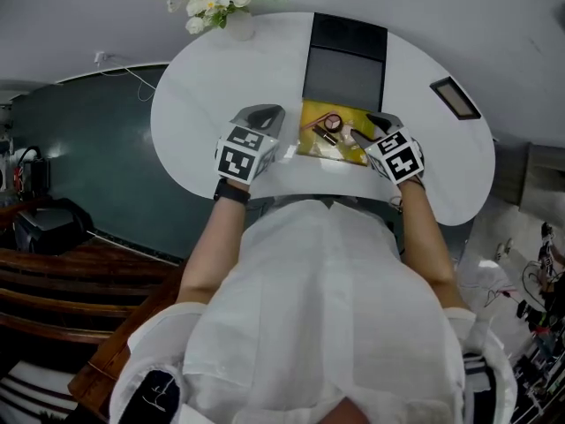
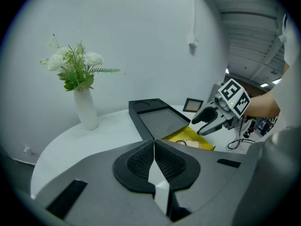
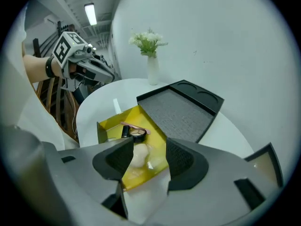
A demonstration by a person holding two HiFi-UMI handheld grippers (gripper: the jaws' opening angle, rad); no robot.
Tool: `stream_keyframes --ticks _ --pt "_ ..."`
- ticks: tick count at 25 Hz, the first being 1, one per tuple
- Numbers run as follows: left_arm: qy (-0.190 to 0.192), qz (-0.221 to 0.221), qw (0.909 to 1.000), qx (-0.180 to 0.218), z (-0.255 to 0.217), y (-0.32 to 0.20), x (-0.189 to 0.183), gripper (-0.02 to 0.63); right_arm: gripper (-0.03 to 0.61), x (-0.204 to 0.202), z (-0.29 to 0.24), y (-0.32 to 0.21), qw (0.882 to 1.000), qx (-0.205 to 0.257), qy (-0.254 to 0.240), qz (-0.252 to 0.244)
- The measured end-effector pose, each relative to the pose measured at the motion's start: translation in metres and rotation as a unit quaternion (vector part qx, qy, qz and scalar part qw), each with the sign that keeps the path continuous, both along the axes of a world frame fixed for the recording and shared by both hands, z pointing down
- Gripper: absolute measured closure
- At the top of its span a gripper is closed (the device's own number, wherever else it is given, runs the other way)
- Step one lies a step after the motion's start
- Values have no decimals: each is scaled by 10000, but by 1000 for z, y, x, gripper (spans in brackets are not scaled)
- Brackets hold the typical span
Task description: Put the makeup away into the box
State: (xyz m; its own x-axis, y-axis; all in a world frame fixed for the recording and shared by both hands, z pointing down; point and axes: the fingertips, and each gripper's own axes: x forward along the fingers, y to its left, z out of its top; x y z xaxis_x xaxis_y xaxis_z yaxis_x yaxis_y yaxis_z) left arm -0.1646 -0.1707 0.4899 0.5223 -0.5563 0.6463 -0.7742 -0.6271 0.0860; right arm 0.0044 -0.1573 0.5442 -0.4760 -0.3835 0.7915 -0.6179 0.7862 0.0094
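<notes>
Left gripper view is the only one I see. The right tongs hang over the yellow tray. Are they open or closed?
Observer: Open. In the right gripper view the right tongs stand apart and grip nothing.
Operator: What lies under them?
Observer: A pale puff, inside the yellow tray.
Operator: Is other makeup in that tray?
Observer: Yes. A round compact and a pink stick lie behind the puff.

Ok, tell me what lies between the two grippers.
The head view shows it: the open yellow box, with a round compact and other makeup inside, lies between the left gripper and the right gripper.
</notes>
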Motion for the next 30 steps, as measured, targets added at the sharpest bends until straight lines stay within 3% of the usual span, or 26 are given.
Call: stream_keyframes --ticks 5,10,13,17,20,24,30 --pt "114 -169 9996 175 -14 -6 -2 592 373 48 -25 -6 9952 211 -447 841" --pt "277 -383 9974 539 -35 -13 -8 592 409 88 -59 -8 9799 591 -1115 1547" --pt "407 -599 9940 818 -50 -16 -13 592 463 109 -82 -10 9618 892 -1699 1954" --pt "626 -871 9851 1341 -76 -21 -22 592 534 133 -115 -10 9272 1427 -2486 2412" --pt "839 -1018 9767 1690 -96 -23 -26 592 555 147 -135 -8 9103 1776 -2716 2571" --pt "1136 -907 9648 2193 -128 -22 -23 592 560 157 -155 -7 8975 2036 -2924 2599" --pt "1626 -814 9434 2775 -162 -13 -21 592 568 158 -174 -1 8960 2346 -2883 2429"
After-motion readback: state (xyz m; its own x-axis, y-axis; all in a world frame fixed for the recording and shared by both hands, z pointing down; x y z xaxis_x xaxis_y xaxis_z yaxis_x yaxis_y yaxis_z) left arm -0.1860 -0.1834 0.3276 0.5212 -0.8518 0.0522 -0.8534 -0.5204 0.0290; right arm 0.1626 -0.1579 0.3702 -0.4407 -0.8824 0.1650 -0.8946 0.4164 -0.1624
